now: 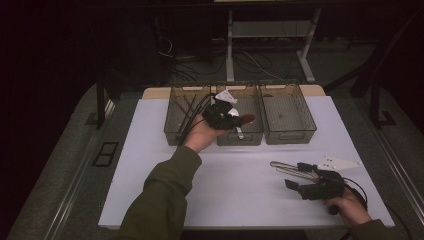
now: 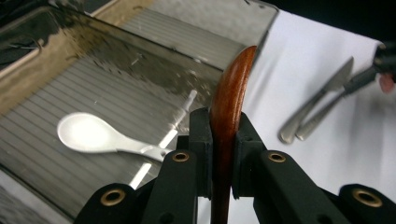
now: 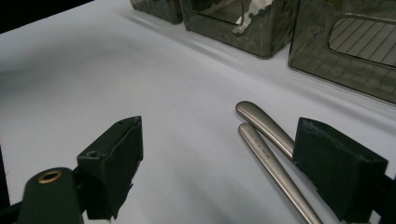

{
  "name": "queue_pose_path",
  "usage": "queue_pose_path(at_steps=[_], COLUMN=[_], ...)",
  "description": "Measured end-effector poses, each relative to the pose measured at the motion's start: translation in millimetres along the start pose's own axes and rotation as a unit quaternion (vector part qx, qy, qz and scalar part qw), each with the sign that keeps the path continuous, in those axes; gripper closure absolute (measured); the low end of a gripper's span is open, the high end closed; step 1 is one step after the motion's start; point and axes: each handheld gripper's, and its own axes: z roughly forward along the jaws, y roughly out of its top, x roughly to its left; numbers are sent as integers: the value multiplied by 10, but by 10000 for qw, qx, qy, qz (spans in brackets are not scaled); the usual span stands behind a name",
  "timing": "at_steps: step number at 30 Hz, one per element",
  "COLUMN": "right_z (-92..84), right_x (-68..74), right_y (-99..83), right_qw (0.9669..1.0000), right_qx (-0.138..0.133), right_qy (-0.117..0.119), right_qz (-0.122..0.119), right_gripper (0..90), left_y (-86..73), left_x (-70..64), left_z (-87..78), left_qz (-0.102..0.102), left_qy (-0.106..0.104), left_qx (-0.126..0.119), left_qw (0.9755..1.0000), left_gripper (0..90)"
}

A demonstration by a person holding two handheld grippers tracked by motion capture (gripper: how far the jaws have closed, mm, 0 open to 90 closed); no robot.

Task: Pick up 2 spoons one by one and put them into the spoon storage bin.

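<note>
The left gripper (image 1: 235, 120) is clamped on a wooden spoon (image 2: 231, 100), its pads pressing the brown handle from both sides, and it hangs above the middle tray (image 1: 240, 139) of three smoked-plastic trays at the far edge of the white table (image 1: 240, 195). A white plastic spoon (image 2: 100, 136) already lies on that tray's ribbed floor. The step in hand looks like sorting cutlery by kind: the wooden spoon is being carried to its tray. The next move calls for lowering it inside the walls and letting the jaws part once it is close to the floor. The right gripper (image 1: 306, 183) rests near the table's front with its jaws standing wide apart, two metal knives (image 3: 268, 140) lying between them, ungripped.
</note>
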Motion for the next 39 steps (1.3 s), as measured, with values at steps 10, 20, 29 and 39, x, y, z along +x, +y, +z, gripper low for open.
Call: queue_pose_path(at_steps=[10,20,29,39], right_z=[-4,-13,-18,-18], right_x=[1,-2,1,5], right_y=[2,2,4,6], right_qw=[10000,9999,9999,9999], right_qx=[-33,-73,-98,-76], right_qy=[52,92,114,124], right_qz=[31,28,10,12], right_gripper=[158,158,158,158], left_y=[247,301,278,272], left_x=[218,347,351,327], left_z=[253,558,767,800], left_qz=[-168,-497,-518,-486], left_qy=[254,398,424,644], left_qx=[-143,-270,-86,36], left_qw=[9994,9976,9977,9967], left_gripper=[803,802,799,562])
